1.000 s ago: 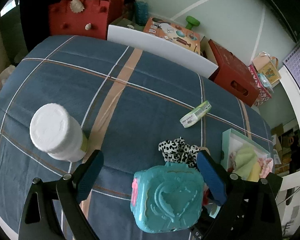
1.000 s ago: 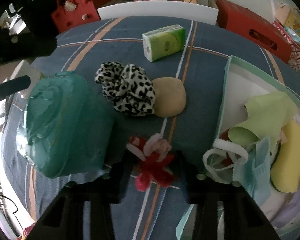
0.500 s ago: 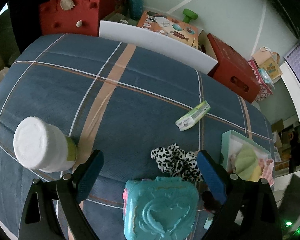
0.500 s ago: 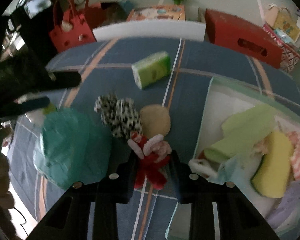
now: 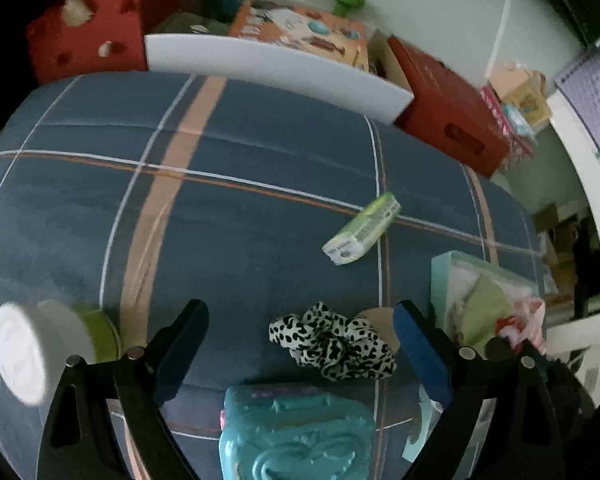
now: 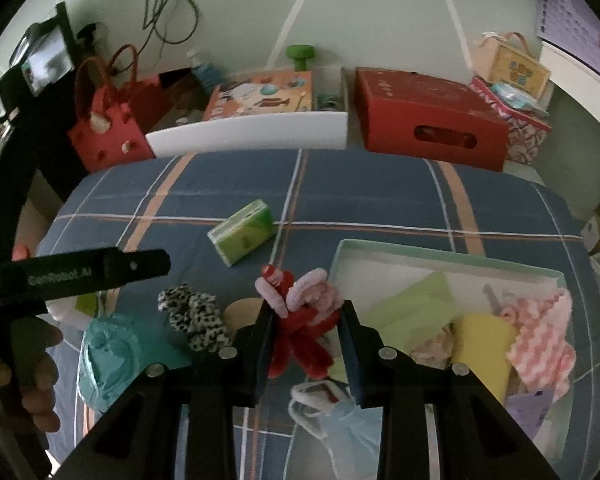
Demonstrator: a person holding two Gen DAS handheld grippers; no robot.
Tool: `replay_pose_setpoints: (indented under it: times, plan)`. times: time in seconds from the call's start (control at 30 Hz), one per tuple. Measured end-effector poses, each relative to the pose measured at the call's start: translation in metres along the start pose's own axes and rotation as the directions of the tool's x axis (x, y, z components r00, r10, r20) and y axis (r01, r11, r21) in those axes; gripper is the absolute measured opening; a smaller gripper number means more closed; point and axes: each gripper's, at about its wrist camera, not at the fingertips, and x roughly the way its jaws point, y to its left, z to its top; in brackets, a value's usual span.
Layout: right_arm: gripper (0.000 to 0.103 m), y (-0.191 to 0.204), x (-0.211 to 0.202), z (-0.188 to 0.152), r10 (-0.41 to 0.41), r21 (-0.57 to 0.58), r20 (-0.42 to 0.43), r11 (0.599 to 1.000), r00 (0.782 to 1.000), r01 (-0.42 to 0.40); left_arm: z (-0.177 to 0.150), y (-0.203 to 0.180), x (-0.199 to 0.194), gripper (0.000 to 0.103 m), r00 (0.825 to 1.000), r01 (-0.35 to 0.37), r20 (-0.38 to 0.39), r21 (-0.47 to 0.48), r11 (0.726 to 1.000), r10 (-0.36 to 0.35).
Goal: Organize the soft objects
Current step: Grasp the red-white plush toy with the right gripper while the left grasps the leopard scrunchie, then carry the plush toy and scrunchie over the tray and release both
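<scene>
- Right gripper (image 6: 306, 320): jaws clamped on red-and-pink fuzzy toy (image 6: 300, 320), toy lifted clear of the plaid cloth (image 6: 380, 200); pink loops sticking out past the fingertips, red legs hanging back between the jaws.
- Jaws just been closing in, toy between them.
- Mint tray (image 6: 440, 258) just right of right gripper, past its tip; already holding green cloth (image 6: 412, 300), yellow sponge (image 6: 480, 344), pink knit piece (image 6: 540, 332).
- Light-blue face mask (image 6: 332, 412) hanging over tray's near edge, under right gripper.
- Leopard-print scrunchie (image 6: 196, 316) left of right gripper, tan round pad (image 6: 244, 308) between scrunchie and gripper finger.
- Green tissue pack (image 6: 244, 236) ahead and left of right gripper, well apart.
- Left gripper (image 5: 300, 344): jaws wide apart, nothing between the pads.
- Scrunchie (image 5: 332, 344) ahead between left gripper's fingers, nearer its right finger, not touched.
- Teal plastic case (image 5: 296, 432) directly below left gripper, near side of scrunchie.
- White-capped jar (image 5: 40, 348) outside left gripper's left finger, blurred.
- Tissue pack (image 5: 360, 230) farther ahead, to the right.
- Hand (image 6: 28, 376) wrapped round left gripper's handle at left edge of right view.
</scene>
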Motion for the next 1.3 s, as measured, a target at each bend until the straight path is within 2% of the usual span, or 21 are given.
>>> replay_pose_setpoints:
  times: [0.07,0.1,0.17,0.23,0.3,0.4,0.53,0.6,0.67,0.8,1.03,1.17,1.3]
  plan:
    - [0.033,-0.005,0.0,0.001,0.0,0.015,0.004,1.0,1.0,0.0,0.005,-0.004,0.009,0.09,0.999,-0.018,-0.037,0.032,0.999,0.019]
    - [0.033,-0.008,0.0,0.002,-0.001,0.022,0.005,1.0,1.0,0.001,0.006,-0.005,0.013,0.08,0.998,-0.023,-0.056,0.044,0.999,0.026]
    - [0.033,-0.012,-0.001,0.001,-0.005,0.034,0.005,0.999,1.0,0.005,0.008,-0.005,0.022,0.071,0.994,-0.015,-0.103,0.05,0.999,0.02]
    - [0.033,-0.016,-0.003,0.001,-0.004,0.045,0.007,0.999,1.0,0.004,0.009,-0.003,0.031,0.068,0.99,0.0,-0.139,0.043,0.999,0.006]
    - [0.033,-0.019,-0.003,0.001,0.0,0.05,0.007,0.999,1.0,-0.001,0.01,-0.004,0.038,0.056,0.986,-0.02,-0.164,0.054,0.998,0.028]
    - [0.033,-0.022,-0.004,0.001,0.005,0.059,0.01,0.998,1.0,-0.006,0.006,-0.006,0.048,0.047,0.977,-0.03,-0.207,0.066,0.997,0.043]
    - [0.033,-0.027,-0.004,0.0,0.013,0.078,0.008,0.997,1.0,-0.013,0.005,-0.01,0.05,0.034,0.977,-0.02,-0.212,0.064,0.998,0.033]
    - [0.033,-0.03,-0.004,0.0,0.018,0.085,0.008,0.996,1.0,-0.019,0.005,-0.011,0.05,0.023,0.978,-0.021,-0.208,0.065,0.998,0.034]
    - [0.033,-0.032,-0.004,0.0,0.024,0.092,0.008,0.995,1.0,-0.025,0.007,-0.01,0.051,0.021,0.979,-0.019,-0.203,0.054,0.998,0.03]
    - [0.033,-0.036,-0.003,-0.001,0.032,0.105,0.004,0.994,0.999,-0.032,0.003,-0.007,0.043,0.017,0.986,-0.03,-0.164,0.032,0.999,0.035]
    - [0.033,-0.04,-0.004,-0.002,0.039,0.112,0.002,0.993,0.999,-0.039,-0.001,0.004,0.007,0.016,0.999,-0.018,-0.037,-0.032,0.999,0.017]
    - [0.033,-0.04,-0.005,-0.002,0.041,0.115,0.004,0.993,0.999,-0.041,-0.008,0.009,-0.019,0.016,0.999,-0.012,0.05,-0.056,0.998,0.015]
    - [0.033,-0.042,-0.005,-0.002,0.04,0.117,0.003,0.992,0.999,-0.04,-0.02,0.006,-0.038,0.016,0.991,-0.004,0.133,-0.092,0.996,0.016]
